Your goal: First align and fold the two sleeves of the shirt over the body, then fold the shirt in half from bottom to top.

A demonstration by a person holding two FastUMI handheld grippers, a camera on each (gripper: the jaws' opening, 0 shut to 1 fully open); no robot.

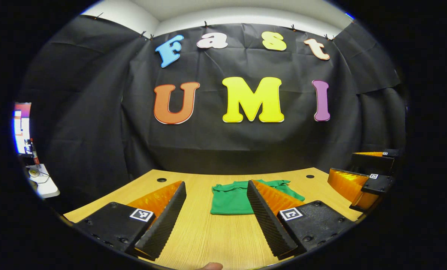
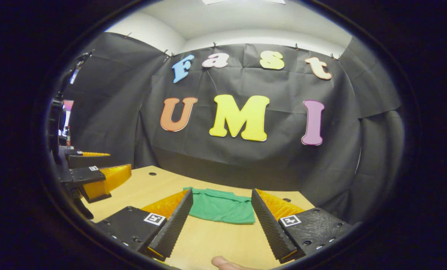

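Left gripper view puts the green shirt [image 1: 232, 198] low centre on the table [image 1: 204, 232], already a compact bundle. My left gripper [image 1: 216, 215] and right gripper [image 2: 219, 219] hang spread, holding nothing. I judge a careless regrasp would undo the layers.

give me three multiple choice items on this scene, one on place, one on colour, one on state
1. Where does the shirt lie?
A. on the wooden table
B. on the floor
C. hung on the wall

2. What colour is the shirt?
A. red
B. green
C. white

3. How do the left claw and right claw stand?
A. both shut on the shirt
B. one open, one shut
C. both open, clear of the shirt

Answers: 1 A, the shirt rests flat on the tabletop beyond the fingers; 2 B, the cloth is plainly green in both views; 3 C, each claw's fingers stand wide apart with bare table between them and nothing gripped.
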